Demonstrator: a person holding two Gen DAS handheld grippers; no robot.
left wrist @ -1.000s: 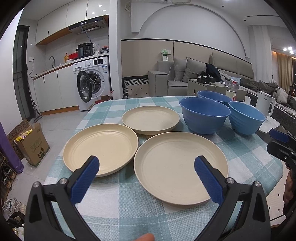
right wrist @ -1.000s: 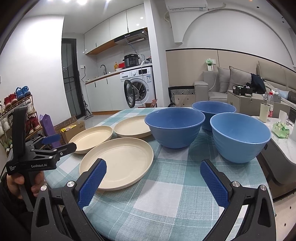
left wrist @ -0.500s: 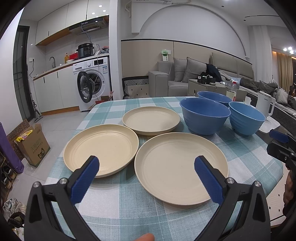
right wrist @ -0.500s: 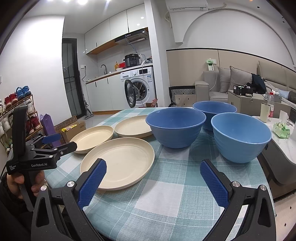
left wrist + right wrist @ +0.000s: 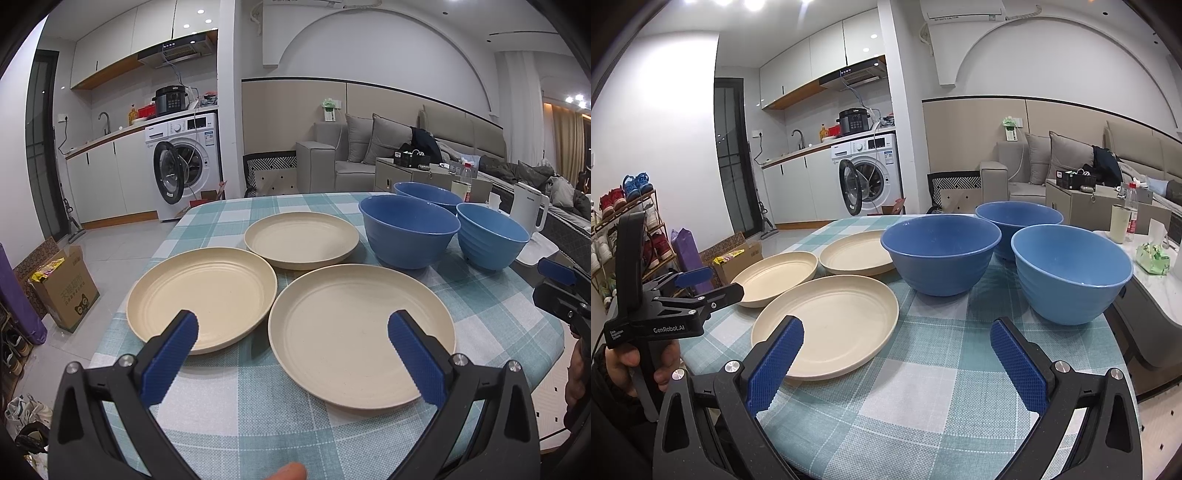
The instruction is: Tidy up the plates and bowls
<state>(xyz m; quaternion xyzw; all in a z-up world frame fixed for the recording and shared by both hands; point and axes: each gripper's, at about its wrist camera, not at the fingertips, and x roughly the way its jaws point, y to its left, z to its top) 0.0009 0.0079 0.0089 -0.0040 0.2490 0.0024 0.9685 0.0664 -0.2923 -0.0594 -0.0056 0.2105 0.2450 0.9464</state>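
Three cream plates lie on the checked tablecloth: a near one (image 5: pixel 360 330) (image 5: pixel 827 325), a left one (image 5: pixel 207 293) (image 5: pixel 777 275) and a far one (image 5: pixel 301 238) (image 5: pixel 855 254). Three blue bowls stand to the right: a middle one (image 5: pixel 408 230) (image 5: pixel 940 253), a right one (image 5: pixel 493 236) (image 5: pixel 1071 273) and a far one (image 5: pixel 428 194) (image 5: pixel 1019 223). My left gripper (image 5: pixel 291 356) is open, held before the near edges of the near and left plates. My right gripper (image 5: pixel 897 363) is open over bare cloth in front of the bowls. Neither holds anything.
The round table's edge (image 5: pixel 546 365) drops off at the right. A white kettle (image 5: pixel 528 212) stands beyond the bowls. A cardboard box (image 5: pixel 64 288) sits on the floor at the left, a shoe rack (image 5: pixel 624 214) further left. A hand (image 5: pixel 646 365) holds the left gripper's handle.
Both views have crept very slightly; the plates and bowls have not moved and both grippers stay open.
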